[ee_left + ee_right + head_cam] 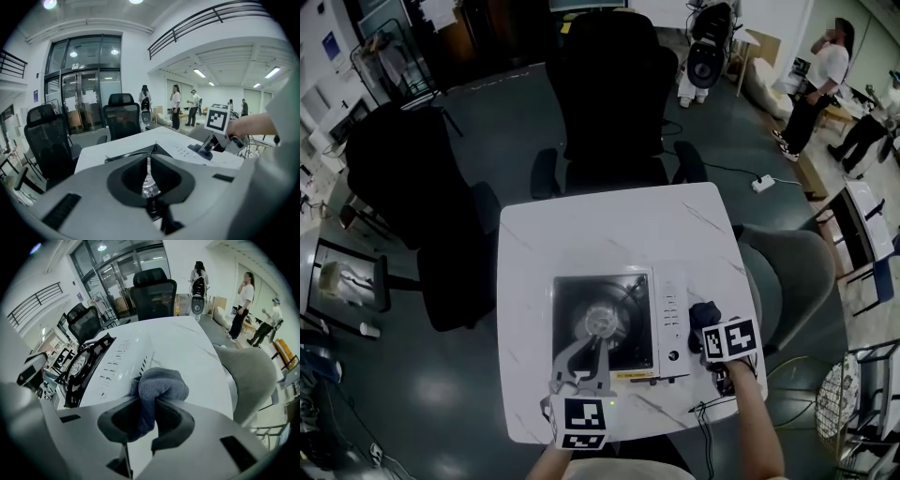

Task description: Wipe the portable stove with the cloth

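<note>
The right gripper (151,404), clamping the cloth (161,384), is seemingly starting its wipe at the stove's (673,309) right edge, needing an inward sweep; the left gripper (598,332) is waiting, closed and empty.

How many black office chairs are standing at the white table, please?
2. One black chair faces the table's far edge; the other black chair is by its left edge. The right-hand seat is grey.
</note>
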A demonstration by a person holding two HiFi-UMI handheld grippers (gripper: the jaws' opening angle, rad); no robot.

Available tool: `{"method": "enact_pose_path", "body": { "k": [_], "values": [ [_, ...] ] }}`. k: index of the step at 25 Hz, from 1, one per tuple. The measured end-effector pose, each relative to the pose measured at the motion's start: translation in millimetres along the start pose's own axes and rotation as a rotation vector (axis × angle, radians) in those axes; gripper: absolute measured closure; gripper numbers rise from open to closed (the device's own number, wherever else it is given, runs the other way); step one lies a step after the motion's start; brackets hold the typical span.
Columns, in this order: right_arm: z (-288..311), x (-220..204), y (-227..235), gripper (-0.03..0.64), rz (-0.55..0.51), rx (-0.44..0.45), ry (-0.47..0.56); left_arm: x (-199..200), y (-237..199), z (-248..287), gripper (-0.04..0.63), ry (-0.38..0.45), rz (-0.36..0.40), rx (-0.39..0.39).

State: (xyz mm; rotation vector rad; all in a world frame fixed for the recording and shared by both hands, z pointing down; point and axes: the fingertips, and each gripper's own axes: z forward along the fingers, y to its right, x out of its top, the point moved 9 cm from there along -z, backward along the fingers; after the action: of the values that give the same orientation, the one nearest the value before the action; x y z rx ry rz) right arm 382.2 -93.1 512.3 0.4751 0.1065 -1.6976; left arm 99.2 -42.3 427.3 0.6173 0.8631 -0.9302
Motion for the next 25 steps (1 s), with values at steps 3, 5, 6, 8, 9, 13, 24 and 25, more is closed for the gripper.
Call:
{"method": "enact_pose_path", "body": {
  "k": [3, 5, 6, 8, 9, 13, 24, 25],
  "values": [
    [-5, -14, -2, 0.526, 0.022, -0.017, -0.006, -2, -6, -6, 0.565, 0.008, 0.008, -0.014],
    [-8, -22, -6, 0.526, 0.033, -0.028, -0.008, -5, -11, -10, 0.565, 0.009, 0.012, -0.024],
    [-9, -26, -7, 0.526, 0.040, -0.034, -0.009, -7, -13, -12, 0.565, 0.009, 0.012, -0.027],
    [-12, -34, -9, 0.526, 0.053, -0.046, -0.010, -10, -17, -16, 0.565, 0.010, 0.014, -0.034],
    [-14, -39, -10, 0.526, 0.061, -0.051, -0.010, -11, -18, -17, 0.565, 0.012, 0.017, -0.038],
    [-20, -54, -13, 0.526, 0.095, -0.072, -0.009, -13, -24, -23, 0.565, 0.020, 0.028, -0.054],
    [-34, -93, -31, 0.526, 0.187, -0.149, 0.005, -16, -41, -33, 0.565, 0.037, 0.051, -0.092],
    [-36, -97, -33, 0.526, 0.199, -0.150, 0.009, -17, -42, -33, 0.565, 0.038, 0.052, -0.095]
  ]
}}
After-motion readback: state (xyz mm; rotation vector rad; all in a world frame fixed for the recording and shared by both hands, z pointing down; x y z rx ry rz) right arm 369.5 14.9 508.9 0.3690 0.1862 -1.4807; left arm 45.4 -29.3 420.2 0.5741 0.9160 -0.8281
